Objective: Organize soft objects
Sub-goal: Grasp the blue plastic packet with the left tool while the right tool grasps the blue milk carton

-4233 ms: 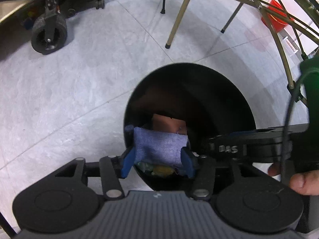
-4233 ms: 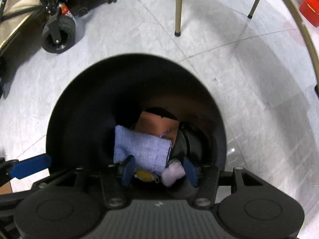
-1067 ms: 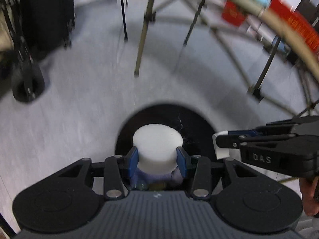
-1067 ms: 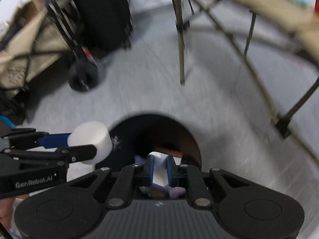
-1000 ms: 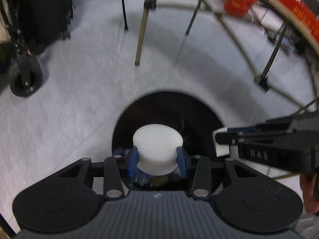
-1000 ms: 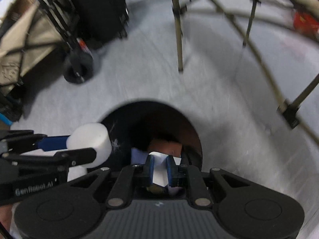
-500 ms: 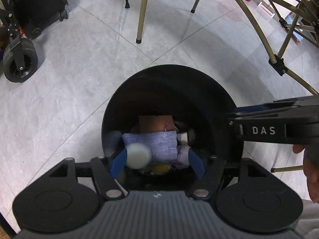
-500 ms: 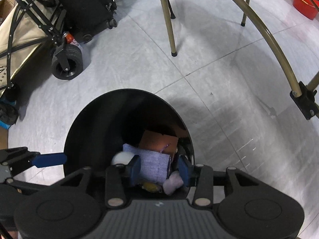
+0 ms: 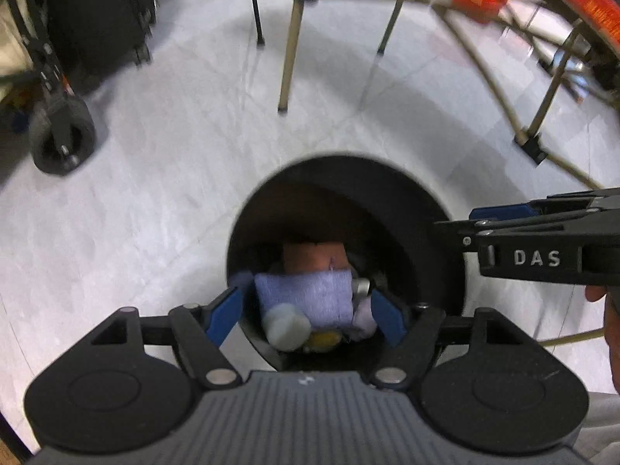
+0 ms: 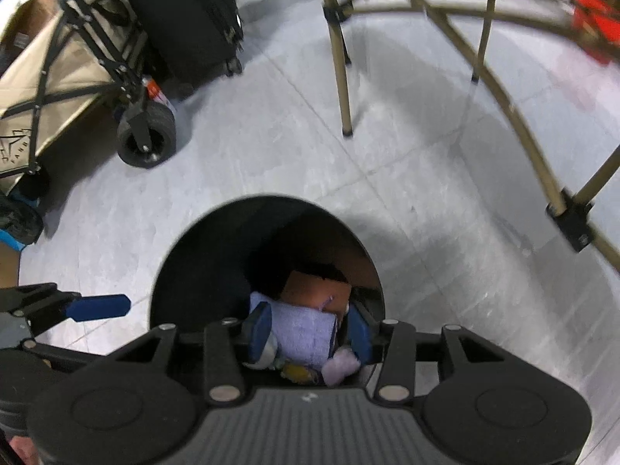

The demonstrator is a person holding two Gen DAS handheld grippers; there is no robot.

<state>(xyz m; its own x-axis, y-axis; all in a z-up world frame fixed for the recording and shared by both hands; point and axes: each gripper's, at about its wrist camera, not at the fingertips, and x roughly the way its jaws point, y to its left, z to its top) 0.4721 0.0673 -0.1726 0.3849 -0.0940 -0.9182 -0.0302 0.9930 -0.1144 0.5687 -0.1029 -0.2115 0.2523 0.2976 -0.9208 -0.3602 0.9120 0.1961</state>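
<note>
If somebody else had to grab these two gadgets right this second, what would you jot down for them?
Left hand-held gripper: open, empty, above the black bin.
Right hand-held gripper: open, empty, also over the bin.
In the bin: white foam cylinder, folded blue cloth, brown square piece, pale lilac soft lump, something yellow underneath.
Done: these soft items are in the bin, and neither gripper is carrying anything.
Left: no other soft items show in either view. Look around outside the frame, such as on the table whose legs stand behind the bin, before calling it finished.
</note>
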